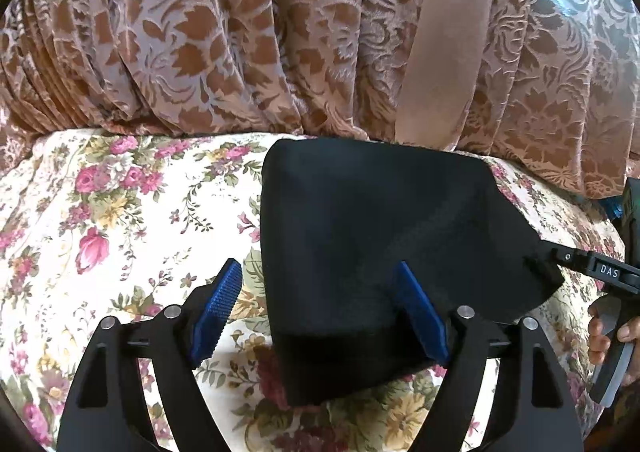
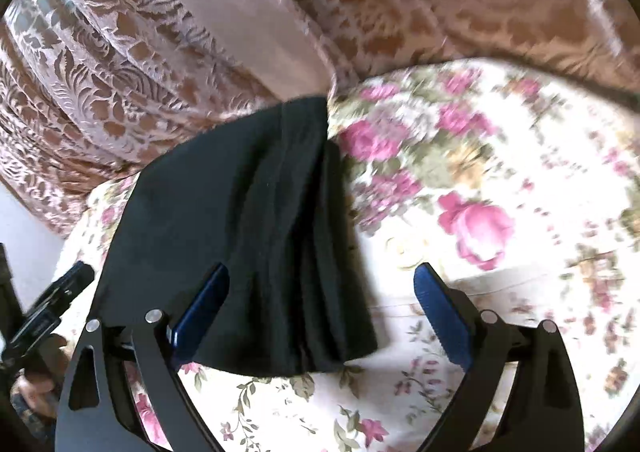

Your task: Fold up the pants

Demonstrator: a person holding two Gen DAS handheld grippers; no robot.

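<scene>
Folded pants (image 1: 372, 236) on floral sheet (image 1: 120, 212) (both claws agape).

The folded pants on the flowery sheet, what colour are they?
Plain black folded pants; the left wrist view shows them best.

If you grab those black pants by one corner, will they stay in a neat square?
Probably not. The black pants are soft cloth lying in loose stacked layers, so a lifted corner would likely droop and the fold would open. They look light, and a push across the flowered sheet might bunch them rather than slide them.
</scene>
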